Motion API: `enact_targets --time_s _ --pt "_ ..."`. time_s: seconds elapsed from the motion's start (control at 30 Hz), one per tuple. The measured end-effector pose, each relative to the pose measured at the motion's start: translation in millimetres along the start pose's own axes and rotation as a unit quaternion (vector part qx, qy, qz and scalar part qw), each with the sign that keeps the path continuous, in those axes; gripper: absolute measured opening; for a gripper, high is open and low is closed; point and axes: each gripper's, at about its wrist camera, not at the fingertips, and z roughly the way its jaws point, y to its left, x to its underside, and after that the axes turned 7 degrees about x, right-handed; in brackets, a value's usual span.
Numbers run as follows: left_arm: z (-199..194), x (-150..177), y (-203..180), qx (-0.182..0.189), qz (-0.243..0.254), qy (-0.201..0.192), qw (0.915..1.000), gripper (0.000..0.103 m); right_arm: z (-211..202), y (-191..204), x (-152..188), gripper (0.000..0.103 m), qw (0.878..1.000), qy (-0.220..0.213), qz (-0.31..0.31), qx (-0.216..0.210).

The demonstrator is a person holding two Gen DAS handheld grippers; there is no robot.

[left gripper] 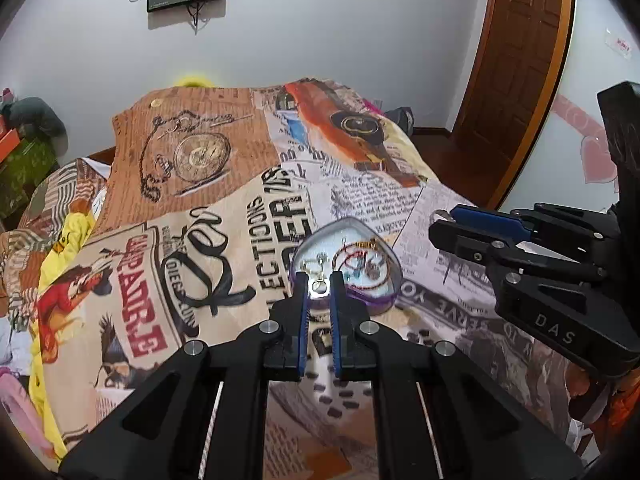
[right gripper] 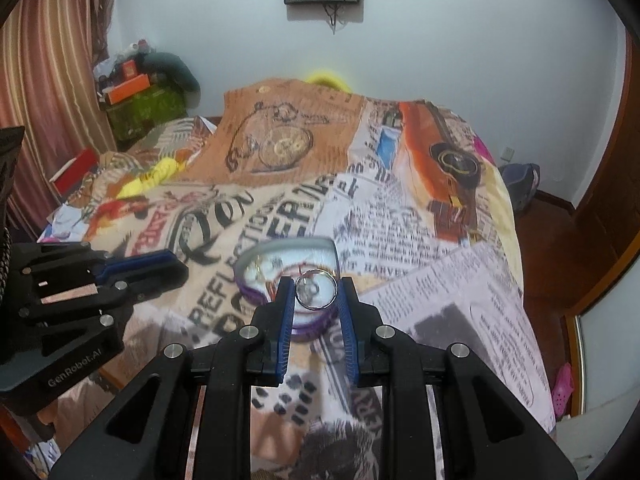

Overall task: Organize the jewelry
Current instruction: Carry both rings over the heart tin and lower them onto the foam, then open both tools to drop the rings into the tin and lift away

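- The right gripper pinches a silver ring between its 2 blue-padded fingertips, holding it upright just above the near rim of the jewelry box.
- The heart-shaped jewelry box, clear with a purple base, sits on the bedspread near the bed's foot edge, toward the right side.
- Inside the box lie a red cord bracelet and several small metal pieces, too tangled to tell apart.
- The left gripper hovers at the box's near rim, its jaws narrowly parted around a small ring; I cannot tell whether the pads touch it.
- In the left wrist view the right gripper shows side-on, beside the box's right edge.
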Motion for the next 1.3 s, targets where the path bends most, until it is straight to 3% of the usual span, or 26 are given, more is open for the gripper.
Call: enact_targets --time_s 0.57,0.83,1.3 --pt "46.4 -15.1 14.1 0.013 -0.006 0.018 0.9997 0.008 32.0 -12.3 -27.1 0.02 1.0 -0.002 0.015 -0.019" --pt "71.5 -11.8 19.7 0.016 -0.018 0.038 0.999 0.008 57.6 -9.8 -32.0 0.02 0.998 0.022 0.024 -0.045" --pt "82.6 -7.8 23.7 0.02 -0.016 0.053 0.9983 0.008 90.5 -2.6 -23.3 0.02 0.996 0.074 0.009 -0.058"
